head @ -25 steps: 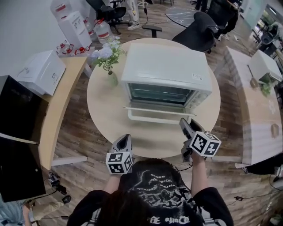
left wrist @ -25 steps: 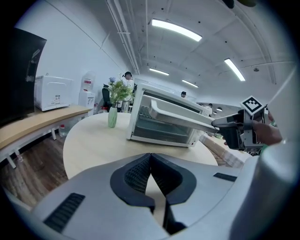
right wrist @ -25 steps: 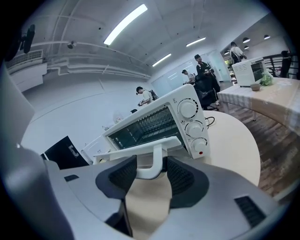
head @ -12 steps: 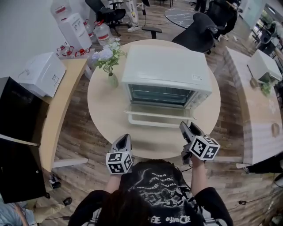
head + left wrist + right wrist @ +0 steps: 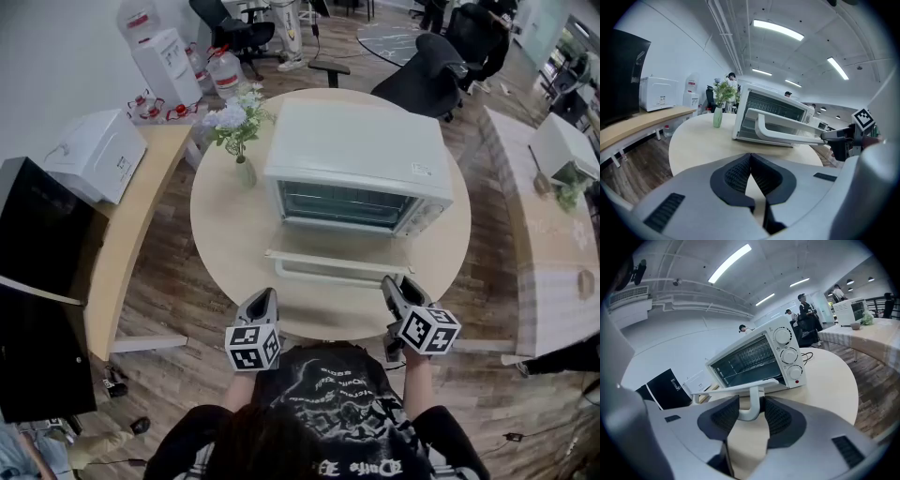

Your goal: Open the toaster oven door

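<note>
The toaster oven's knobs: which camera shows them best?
The right gripper view: all three knobs face it. The head view barely catches them from above; in the left gripper view they can't be made out.

Wood floor [image 5: 164, 286], round table [image 5: 225, 253], office chairs [image 5: 427, 80]

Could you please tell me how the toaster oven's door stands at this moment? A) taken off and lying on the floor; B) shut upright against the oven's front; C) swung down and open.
C: the door is folded down in front of the toaster oven over the round table, and the inside of the oven shows through the opening.
</note>
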`<state>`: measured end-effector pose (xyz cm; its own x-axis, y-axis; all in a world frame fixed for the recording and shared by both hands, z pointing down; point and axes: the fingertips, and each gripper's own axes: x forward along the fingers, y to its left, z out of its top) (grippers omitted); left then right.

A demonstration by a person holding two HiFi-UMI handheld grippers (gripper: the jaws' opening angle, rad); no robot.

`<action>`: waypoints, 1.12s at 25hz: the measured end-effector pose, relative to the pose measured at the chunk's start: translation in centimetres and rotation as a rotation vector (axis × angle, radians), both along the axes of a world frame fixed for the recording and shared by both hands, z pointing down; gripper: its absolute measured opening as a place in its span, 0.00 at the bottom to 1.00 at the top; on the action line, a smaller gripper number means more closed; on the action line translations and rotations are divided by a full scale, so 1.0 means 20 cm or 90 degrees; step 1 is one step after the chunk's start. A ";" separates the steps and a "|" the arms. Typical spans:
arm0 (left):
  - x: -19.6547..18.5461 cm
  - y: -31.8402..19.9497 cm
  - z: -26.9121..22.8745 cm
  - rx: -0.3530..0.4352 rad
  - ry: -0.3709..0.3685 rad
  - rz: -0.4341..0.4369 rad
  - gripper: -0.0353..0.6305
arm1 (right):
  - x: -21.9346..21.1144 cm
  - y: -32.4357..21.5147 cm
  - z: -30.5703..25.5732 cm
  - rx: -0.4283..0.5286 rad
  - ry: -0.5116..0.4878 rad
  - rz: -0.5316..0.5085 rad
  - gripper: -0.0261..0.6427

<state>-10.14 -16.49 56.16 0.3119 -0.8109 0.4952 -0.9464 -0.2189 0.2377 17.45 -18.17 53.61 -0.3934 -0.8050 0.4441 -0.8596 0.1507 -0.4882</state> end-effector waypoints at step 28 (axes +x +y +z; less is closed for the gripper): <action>-0.06 0.09 -0.04 0.006 0.001 -0.017 0.08 | 0.00 0.15 0.30 -0.045 0.060 0.007 0.22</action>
<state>-11.25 -14.61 55.43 0.2914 -0.8235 0.4868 -0.9514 -0.1964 0.2373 17.45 -15.25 59.53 -0.3379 -0.7748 0.5343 -0.9038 0.1086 -0.4141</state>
